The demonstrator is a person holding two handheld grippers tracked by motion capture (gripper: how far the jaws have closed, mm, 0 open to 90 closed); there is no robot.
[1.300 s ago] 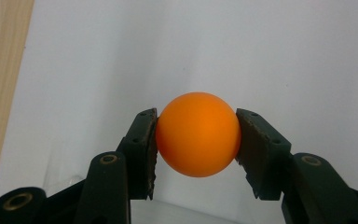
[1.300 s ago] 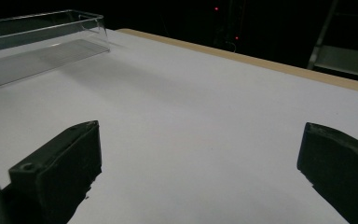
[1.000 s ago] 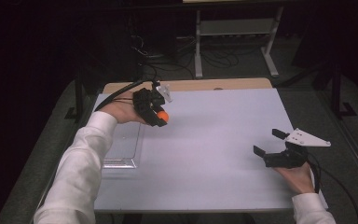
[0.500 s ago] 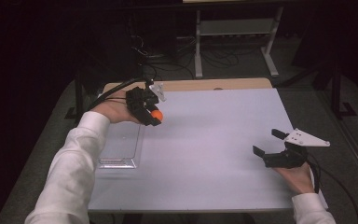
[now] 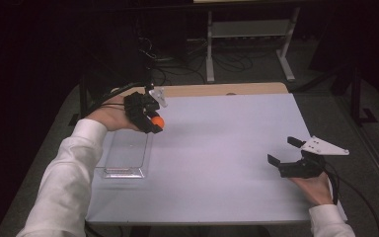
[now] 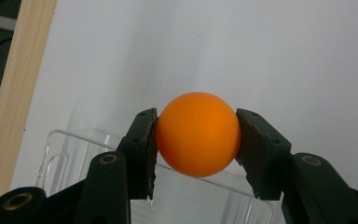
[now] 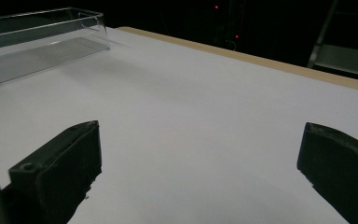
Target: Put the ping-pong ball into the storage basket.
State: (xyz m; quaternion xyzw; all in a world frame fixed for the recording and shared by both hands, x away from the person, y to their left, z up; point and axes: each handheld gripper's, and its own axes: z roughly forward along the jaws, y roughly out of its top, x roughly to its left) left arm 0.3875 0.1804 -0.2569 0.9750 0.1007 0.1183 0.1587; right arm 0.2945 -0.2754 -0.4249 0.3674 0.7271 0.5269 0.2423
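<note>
An orange ball sits squeezed between the two black jaws of my left gripper, which is shut on it. In the high view that gripper hangs with the ball over the far right corner of a clear plastic tray on the white table. The tray's transparent rim lies just below the ball in the left gripper view. My right gripper rests low at the table's right side, open, with nothing but bare white table between its jaws.
The white tabletop has a wooden strip along its far edge. The clear tray lies far off in the right gripper view. A metal stand and loose cables stand on the dark floor beyond the table.
My left gripper has carried the orange ball a little toward the far left and slightly up, staying above the tray's far end. The right gripper has kept still.
</note>
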